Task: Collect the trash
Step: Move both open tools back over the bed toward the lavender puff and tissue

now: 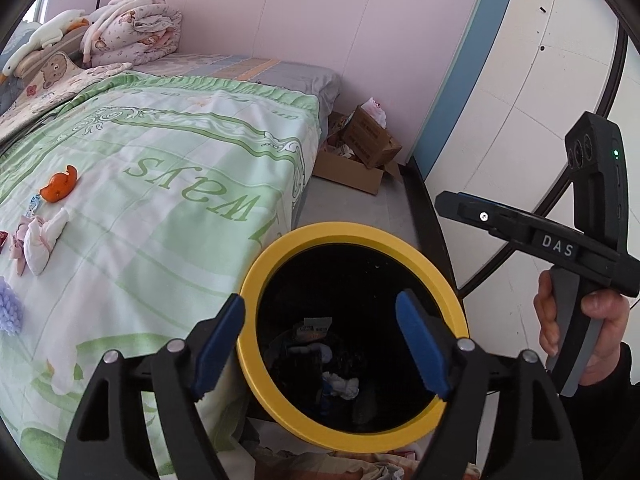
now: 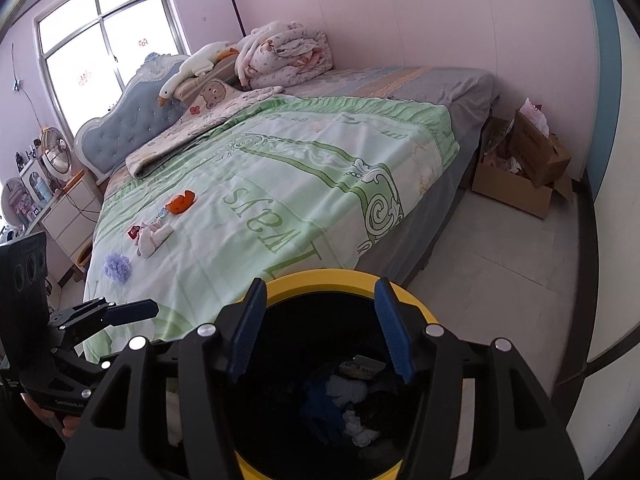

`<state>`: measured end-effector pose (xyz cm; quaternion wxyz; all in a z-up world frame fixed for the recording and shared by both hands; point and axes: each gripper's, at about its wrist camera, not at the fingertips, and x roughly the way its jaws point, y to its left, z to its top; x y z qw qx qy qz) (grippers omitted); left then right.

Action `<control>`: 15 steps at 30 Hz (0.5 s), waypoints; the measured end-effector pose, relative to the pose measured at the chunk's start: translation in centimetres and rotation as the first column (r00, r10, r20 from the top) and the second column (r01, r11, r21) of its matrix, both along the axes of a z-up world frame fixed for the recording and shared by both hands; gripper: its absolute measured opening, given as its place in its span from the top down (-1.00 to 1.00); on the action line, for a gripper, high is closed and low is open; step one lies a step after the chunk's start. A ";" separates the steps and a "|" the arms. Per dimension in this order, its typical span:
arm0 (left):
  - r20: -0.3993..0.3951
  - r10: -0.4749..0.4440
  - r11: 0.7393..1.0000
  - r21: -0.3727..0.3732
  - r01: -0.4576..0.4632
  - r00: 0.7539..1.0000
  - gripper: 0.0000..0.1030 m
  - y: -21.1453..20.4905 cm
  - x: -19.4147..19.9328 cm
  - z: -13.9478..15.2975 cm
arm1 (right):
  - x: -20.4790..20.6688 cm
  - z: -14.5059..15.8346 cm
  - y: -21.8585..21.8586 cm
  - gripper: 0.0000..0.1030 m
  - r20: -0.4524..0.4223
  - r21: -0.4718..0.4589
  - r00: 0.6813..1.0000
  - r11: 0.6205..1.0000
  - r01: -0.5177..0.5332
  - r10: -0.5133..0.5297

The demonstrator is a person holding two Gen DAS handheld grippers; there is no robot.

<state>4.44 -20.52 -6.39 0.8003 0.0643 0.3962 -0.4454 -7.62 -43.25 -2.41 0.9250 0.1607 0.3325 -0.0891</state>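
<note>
A round bin (image 1: 352,344) with a broad yellow rim and a black inside stood on the floor at the near corner of the bed (image 1: 168,184). Down in it lay crumpled white tissue (image 1: 342,386), a small printed packet (image 1: 316,326) and something blue that was too dark to make out. Far right, against the pink wall, an open brown cardboard box (image 1: 352,168) held a second, tilted carton and loose scraps of paper and plastic.

The left gripper (image 1: 320,344) hung over the mouth of the bin, its blue pads standing wide apart with nothing between them. The right gripper (image 2: 320,330) pointed down into the same bin from the other side, its fingers about half spread and likewise bare. In the left view a hand (image 1: 580,328) gripped the grey handle of the right tool.

The remaining trash lay well away from both tools, on the far left part of the bed's green-and-white printed quilt: a curled piece of orange peel (image 1: 59,187), just nearer it a bunch of twisted white and pale pink tissues (image 1: 38,240), a small red wrapper (image 2: 134,231) beside them, and a fluffy lilac tuft (image 1: 10,310) nearest the bed's left edge.

The quilt looked smooth and thin. At the far end sat a rolled floral duvet (image 2: 286,54) and a plush white goose (image 2: 192,66) against a tufted blue headboard (image 2: 128,128).
</note>
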 end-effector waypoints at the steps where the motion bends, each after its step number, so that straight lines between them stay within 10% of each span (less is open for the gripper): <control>1: 0.002 0.009 1.000 -0.004 -0.009 1.000 -0.53 0.2 0.1 0.1 | 0.0 0.2 0.0 -0.06 0.005 -0.003 1.000 1.000 0.001 -0.001; 15: 0.078 0.180 0.983 -0.057 -0.176 0.981 -0.71 5.8 3.7 3.0 | 3.0 3.1 2.7 -0.29 0.089 -0.033 0.993 0.996 -0.078 0.080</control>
